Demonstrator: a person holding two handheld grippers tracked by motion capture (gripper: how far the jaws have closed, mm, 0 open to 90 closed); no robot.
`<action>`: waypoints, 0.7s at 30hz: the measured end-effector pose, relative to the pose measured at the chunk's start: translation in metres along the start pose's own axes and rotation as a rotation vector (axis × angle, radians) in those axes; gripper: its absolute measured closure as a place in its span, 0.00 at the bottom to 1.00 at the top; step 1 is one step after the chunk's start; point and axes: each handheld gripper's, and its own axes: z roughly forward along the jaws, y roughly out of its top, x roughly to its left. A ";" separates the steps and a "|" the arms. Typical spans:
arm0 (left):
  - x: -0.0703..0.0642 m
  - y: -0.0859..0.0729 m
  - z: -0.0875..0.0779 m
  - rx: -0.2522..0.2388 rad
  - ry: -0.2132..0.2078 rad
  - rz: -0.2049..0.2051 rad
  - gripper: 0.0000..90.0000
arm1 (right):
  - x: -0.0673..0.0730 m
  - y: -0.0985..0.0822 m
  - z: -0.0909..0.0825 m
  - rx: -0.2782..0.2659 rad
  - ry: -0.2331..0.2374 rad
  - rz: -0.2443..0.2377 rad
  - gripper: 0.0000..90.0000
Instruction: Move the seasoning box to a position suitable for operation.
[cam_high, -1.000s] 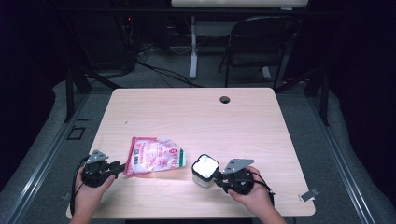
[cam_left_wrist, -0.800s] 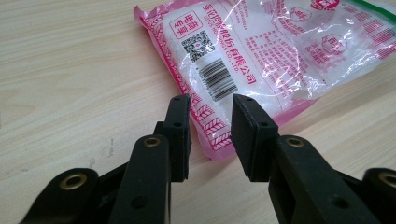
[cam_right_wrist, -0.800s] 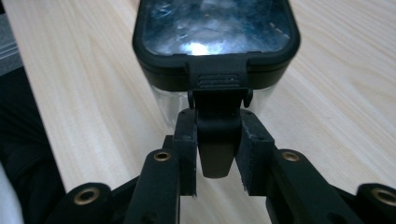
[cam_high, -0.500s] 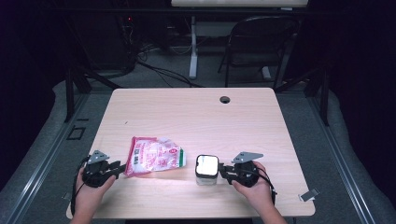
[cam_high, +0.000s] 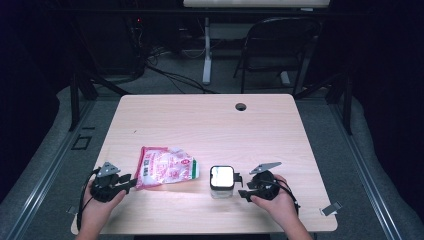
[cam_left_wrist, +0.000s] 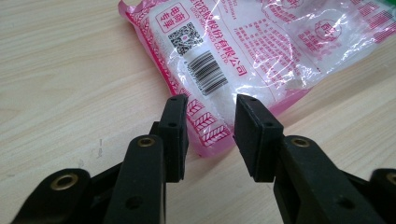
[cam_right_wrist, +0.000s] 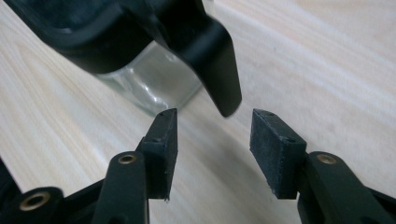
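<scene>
Jaws released beside glass jar and crinkled packet.

Right gripper (cam_high: 242, 187) just opened off the square, black-lidded glass jar (cam_high: 222, 181), now upright on the pale wood-grain worktop (cam_high: 210, 125), no longer tilted. Left gripper (cam_left_wrist: 210, 123) parted slightly, astride corner of glossy pink-and-clear plastic packet (cam_left_wrist: 243, 51).

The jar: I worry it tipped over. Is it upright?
Upright: the jar stands on its base on the table, lid facing up.

High view looks down on the table (cam_high: 210, 120); both gripper views skim it close.
</scene>
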 end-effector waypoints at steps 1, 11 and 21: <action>0.000 0.000 0.000 0.000 -0.002 0.006 0.71 | 0.000 0.000 0.000 0.000 0.000 0.000 0.58; -0.010 0.014 -0.005 0.011 -0.034 0.018 0.64 | -0.002 0.003 -0.019 -0.009 -0.017 0.014 0.56; -0.041 0.065 -0.010 0.007 -0.091 0.083 0.63 | 0.012 0.040 -0.042 0.020 -0.111 -0.011 0.73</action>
